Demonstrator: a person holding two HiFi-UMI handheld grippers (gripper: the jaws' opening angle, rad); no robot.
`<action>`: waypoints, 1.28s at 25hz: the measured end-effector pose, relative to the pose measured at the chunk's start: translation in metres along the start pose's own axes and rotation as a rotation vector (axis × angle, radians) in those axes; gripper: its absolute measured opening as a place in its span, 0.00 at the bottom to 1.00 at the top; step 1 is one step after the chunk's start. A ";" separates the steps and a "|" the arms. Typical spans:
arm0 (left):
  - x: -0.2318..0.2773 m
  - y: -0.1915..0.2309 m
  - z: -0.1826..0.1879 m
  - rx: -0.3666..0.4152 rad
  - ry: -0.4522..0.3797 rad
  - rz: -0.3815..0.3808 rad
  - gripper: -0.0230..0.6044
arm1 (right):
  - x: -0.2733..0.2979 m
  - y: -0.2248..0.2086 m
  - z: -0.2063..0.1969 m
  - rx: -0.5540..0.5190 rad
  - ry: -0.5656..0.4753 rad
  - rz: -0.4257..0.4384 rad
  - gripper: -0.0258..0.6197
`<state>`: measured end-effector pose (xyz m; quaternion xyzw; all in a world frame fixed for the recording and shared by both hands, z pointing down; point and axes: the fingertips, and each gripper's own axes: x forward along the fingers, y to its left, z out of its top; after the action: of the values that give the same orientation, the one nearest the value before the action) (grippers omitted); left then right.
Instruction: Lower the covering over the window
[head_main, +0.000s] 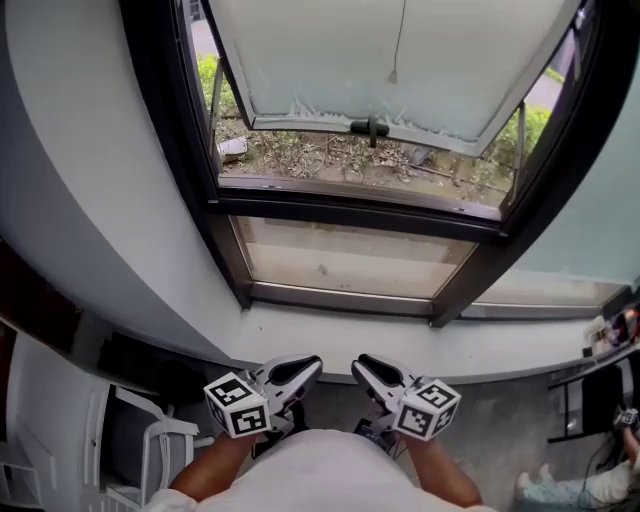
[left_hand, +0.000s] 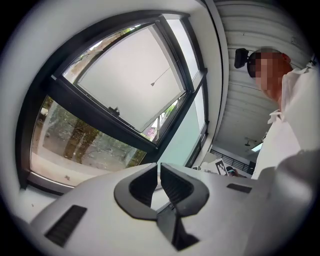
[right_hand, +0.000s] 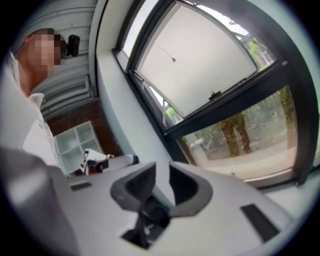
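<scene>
**Friend:** What are your grippers doing?

**Me:** My left gripper (head_main: 310, 366) has its jaws pressed together, with nothing in them. My right gripper (head_main: 362, 366) has its jaws a bit apart, and nothing is between them. Both sit side by side, close to my tummy. Each one has a cube (head_main: 238, 405) with black and white square patterns on it.

**Friend:** Where is the covering?

**Me:** The white covering (head_main: 400, 60) hangs over the top part of the window (head_main: 350, 212). It is well apart from both grippers. A thin cord (head_main: 399, 40) with a little weight on it hangs down the middle. Under the bottom edge of the covering a strip of glass is bare. The low pane is bare too.

**Friend:** What is the room like?

**Me:** The window frame is black. Below it is a white sill (head_main: 400, 345), and pale walls (head_main: 90, 180) stand on both sides. The floor (head_main: 500, 430) is grey. A white shelf (right_hand: 75, 142) with square boxes shows in the right gripper view. Outside I see dry ground and green bushes (head_main: 210, 75).
</scene>
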<state>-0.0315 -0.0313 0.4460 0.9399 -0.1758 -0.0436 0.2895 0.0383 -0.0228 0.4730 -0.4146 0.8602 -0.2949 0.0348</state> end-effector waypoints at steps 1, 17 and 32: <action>0.002 0.007 0.006 -0.001 0.008 -0.009 0.07 | 0.009 -0.003 0.005 0.005 -0.006 -0.008 0.18; 0.014 0.081 0.058 0.059 0.073 -0.044 0.07 | 0.103 -0.029 0.040 0.036 -0.027 -0.049 0.18; 0.048 0.076 0.064 0.071 0.015 0.026 0.07 | 0.077 -0.064 0.070 -0.020 0.016 -0.041 0.18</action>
<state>-0.0217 -0.1408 0.4366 0.9474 -0.1874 -0.0263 0.2580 0.0539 -0.1435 0.4642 -0.4300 0.8547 -0.2902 0.0176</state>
